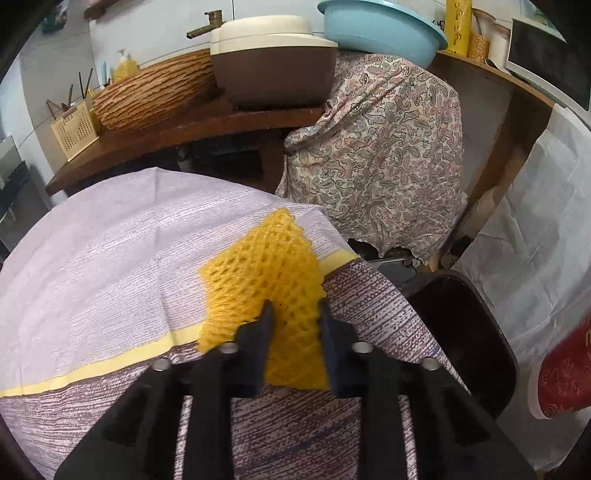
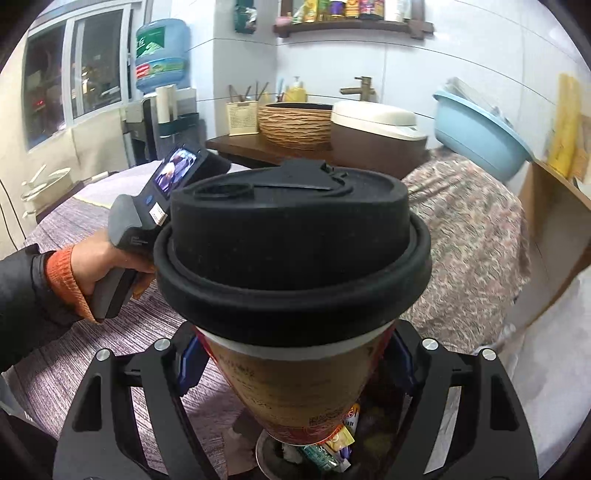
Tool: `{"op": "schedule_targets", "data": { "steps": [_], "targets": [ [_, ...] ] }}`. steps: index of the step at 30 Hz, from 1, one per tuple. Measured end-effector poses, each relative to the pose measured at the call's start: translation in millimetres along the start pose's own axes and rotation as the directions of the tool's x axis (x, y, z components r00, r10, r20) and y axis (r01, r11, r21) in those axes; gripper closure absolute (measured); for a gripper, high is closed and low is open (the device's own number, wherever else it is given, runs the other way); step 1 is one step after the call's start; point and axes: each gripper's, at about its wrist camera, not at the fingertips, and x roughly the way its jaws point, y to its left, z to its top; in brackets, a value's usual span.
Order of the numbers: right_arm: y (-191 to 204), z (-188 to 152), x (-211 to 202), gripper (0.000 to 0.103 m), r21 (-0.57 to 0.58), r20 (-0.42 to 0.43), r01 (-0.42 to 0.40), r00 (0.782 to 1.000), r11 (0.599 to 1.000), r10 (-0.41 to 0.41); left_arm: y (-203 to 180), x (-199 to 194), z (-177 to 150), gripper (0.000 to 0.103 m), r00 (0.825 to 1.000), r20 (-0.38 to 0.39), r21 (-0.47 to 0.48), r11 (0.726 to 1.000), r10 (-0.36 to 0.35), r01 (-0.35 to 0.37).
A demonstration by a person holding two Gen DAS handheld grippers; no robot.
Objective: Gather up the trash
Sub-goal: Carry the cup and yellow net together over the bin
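A yellow foam fruit net (image 1: 258,269) lies on the purple-and-white tablecloth (image 1: 110,258), close to the table's right edge. My left gripper (image 1: 295,317) is shut on the net's near end, and the mesh bunches between the two black fingers. My right gripper (image 2: 295,362) is shut on a paper cup (image 2: 295,387) with a black lid (image 2: 291,251), its blue pads (image 2: 190,363) pressed on the cup's sides. Below the cup, wrappers (image 2: 325,450) lie in a dark trash bin (image 1: 461,332) beside the table. The cup's red side (image 1: 561,369) shows at the right edge of the left wrist view.
A hand (image 2: 92,266) holds the left gripper's grey handle. Behind the table, a wooden counter (image 1: 166,136) carries a woven basin (image 1: 155,96), a rice cooker (image 1: 273,62) and a blue tub (image 1: 384,29). A paisley cloth (image 1: 388,147) covers something beside it. White sheeting (image 1: 535,240) hangs at the right.
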Motion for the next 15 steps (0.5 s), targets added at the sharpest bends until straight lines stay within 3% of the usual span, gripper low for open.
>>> {"op": "schedule_targets", "data": {
  "steps": [8,15],
  "targets": [
    [-1,-20,-16,0.025,0.045,0.027,0.002,1.000,0.999,-0.003,0,-54,-22,0.088,0.995,0.086,-0.025,0.999,-0.044,0.046],
    [-2,-42,-33,0.025,0.084,0.040,0.017,0.999,0.996,-0.021,-28,-114,-49,0.088,0.977,0.171,0.005,0.992,-0.124,0.125]
  ]
}}
